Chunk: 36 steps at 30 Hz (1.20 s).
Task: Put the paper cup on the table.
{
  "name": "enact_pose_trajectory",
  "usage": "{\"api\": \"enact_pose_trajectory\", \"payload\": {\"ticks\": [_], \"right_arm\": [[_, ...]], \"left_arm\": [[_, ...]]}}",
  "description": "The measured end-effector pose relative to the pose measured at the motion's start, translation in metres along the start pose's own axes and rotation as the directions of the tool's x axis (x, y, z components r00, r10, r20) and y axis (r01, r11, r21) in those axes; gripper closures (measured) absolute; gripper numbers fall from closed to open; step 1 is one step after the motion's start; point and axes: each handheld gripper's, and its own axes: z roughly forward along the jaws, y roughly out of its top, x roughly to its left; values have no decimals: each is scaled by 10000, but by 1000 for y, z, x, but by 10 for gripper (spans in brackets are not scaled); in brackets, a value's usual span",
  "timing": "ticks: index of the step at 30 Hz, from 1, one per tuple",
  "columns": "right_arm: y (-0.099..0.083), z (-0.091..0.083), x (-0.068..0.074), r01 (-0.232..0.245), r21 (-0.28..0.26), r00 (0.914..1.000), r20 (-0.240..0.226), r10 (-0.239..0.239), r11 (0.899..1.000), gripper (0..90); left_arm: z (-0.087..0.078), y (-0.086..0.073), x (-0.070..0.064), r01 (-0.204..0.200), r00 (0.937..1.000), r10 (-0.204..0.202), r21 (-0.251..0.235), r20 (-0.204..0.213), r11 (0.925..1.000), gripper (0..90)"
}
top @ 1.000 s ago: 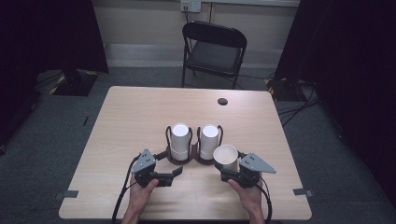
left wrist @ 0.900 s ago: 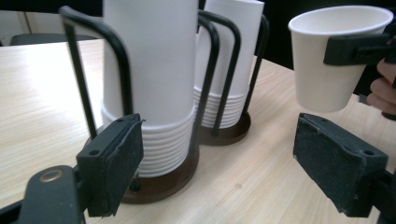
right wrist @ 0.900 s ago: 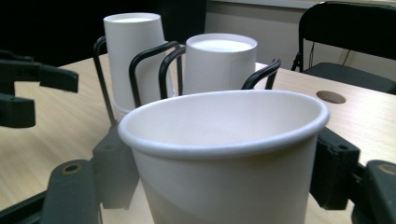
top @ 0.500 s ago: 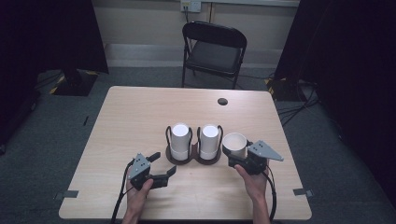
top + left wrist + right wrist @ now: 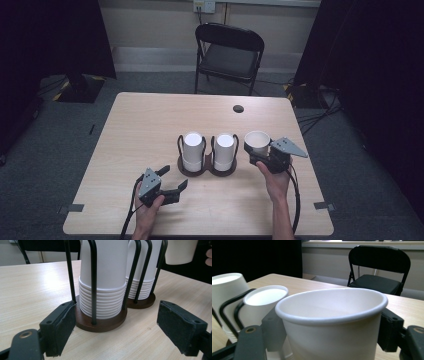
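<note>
We see a white paper cup (image 5: 257, 141) pinched upright, mouth up, in the right tool (image 5: 260, 152), just right of the cup holder (image 5: 207, 167) and its two stacks of upturned cups (image 5: 192, 150). The left tool (image 5: 172, 180) sits near and left of the holder, its jaws spread and holding nothing. The pale wood counter (image 5: 145, 125) has a dark round grommet (image 5: 238, 108) at its far side. Beyond it stands a black folding chair (image 5: 229, 55) on grey carpet, with dark curtains on both sides.
</note>
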Motion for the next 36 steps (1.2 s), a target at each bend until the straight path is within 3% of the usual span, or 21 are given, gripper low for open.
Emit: {"api": "enact_pose_trajectory", "payload": {"ticks": [4, 7, 12, 15, 25, 28, 36], "right_arm": [[1, 9, -8, 56, 116, 9999, 146, -58, 9999, 246], [4, 13, -12, 53, -162, 9995, 320, -47, 9999, 246], [12, 21, -18, 101, -206, 9993, 368, -93, 9997, 245], [14, 27, -22, 9, -109, 9992, 410, -4, 9999, 245], [3, 55, -36, -4, 158, 9979, 654, -6, 9999, 238], [2, 62, -40, -296, 263, 9983, 506, 282, 9992, 236], [-12, 80, -48, -540, 506, 9967, 632, 507, 9973, 234]], "left_arm": [[-2, -1, -2, -188, 9997, 184, -212, -180, 9996, 155], [-3, -2, -4, -310, 9992, 301, -334, -274, 9990, 156], [-6, -3, -5, -162, 9976, 112, -727, -678, 9972, 154], [-7, -4, -7, -371, 9962, 307, -783, -816, 9962, 155], [-7, -4, -8, -397, 9961, 335, -748, -821, 9964, 158], [-7, -4, -8, -468, 9956, 401, -796, -844, 9957, 158], [-8, -4, -8, -433, 9957, 355, -901, -860, 9950, 159]]}}
